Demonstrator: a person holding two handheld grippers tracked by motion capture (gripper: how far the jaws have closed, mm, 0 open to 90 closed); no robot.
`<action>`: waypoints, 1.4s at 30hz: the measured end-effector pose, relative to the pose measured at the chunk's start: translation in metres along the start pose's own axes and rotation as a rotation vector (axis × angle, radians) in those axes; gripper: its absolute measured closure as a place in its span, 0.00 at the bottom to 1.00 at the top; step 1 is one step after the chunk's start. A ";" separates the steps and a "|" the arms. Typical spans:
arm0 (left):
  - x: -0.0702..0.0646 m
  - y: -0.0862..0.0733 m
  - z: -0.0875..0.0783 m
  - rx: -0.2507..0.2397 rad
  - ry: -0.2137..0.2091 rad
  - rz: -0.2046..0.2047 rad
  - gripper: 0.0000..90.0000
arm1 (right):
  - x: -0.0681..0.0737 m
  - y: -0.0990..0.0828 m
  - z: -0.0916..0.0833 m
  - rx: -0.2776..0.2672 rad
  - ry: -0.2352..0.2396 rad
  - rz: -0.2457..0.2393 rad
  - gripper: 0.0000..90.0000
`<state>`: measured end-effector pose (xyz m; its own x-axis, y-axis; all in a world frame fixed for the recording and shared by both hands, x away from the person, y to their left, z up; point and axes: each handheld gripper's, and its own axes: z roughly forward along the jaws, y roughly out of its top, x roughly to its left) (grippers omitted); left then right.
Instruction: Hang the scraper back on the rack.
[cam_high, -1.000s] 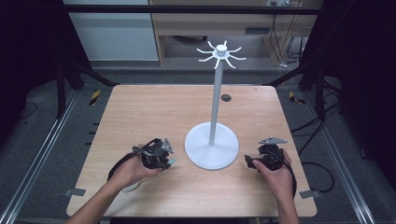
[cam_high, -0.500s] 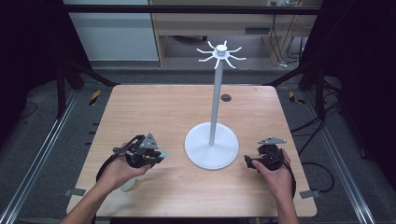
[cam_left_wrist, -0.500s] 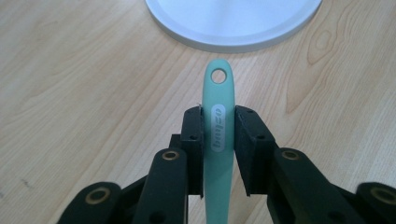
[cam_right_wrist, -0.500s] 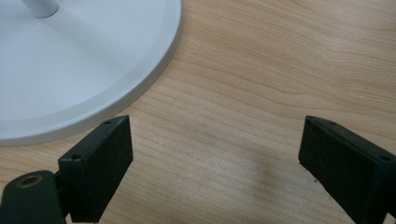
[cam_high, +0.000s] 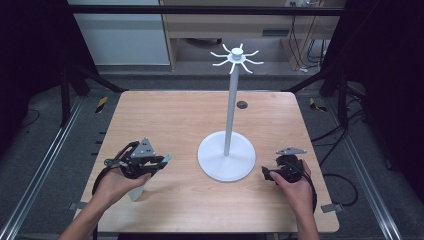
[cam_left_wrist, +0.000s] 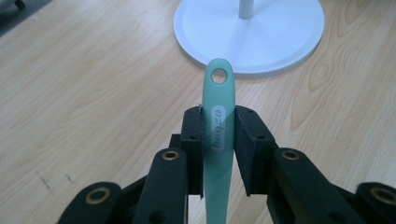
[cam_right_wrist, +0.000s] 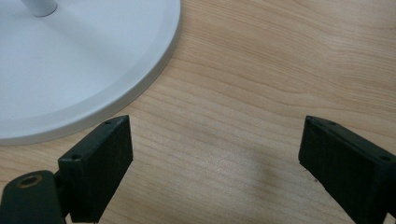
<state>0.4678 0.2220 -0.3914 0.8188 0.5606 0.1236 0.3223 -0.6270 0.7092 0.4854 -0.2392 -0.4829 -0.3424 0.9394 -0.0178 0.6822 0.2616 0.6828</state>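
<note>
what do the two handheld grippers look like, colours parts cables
Both are black. The left gripper has two angular black jaws with flat rectangular pads and brass-coloured rivets at the link joints. The right gripper has the same black block pads and a brass rivet. In the high view each carries a grey three-cornered plate on top, and a black cable loops back from it. The forearms are bare, with no sleeves showing.

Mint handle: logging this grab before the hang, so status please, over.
Left gripper shut on mint handle, hole end toward white stand. Right gripper open, empty, beside stand base. Bare table between handle and stand.
</note>
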 end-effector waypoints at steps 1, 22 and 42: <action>0.001 0.000 -0.002 -0.008 0.004 -0.003 0.82 | 0.000 0.000 0.000 0.001 0.002 0.002 0.11; 0.014 0.007 -0.024 -0.118 0.040 -0.036 0.82 | 0.000 0.000 0.000 -0.001 0.001 0.001 0.11; 0.017 0.035 -0.044 -0.243 0.054 -0.056 0.82 | 0.000 0.000 0.000 -0.001 0.001 0.001 0.11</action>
<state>0.4721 0.2334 -0.3341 0.7740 0.6233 0.1117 0.2375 -0.4492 0.8613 0.4854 -0.2393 -0.4825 -0.3426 0.9393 -0.0167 0.6816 0.2608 0.6836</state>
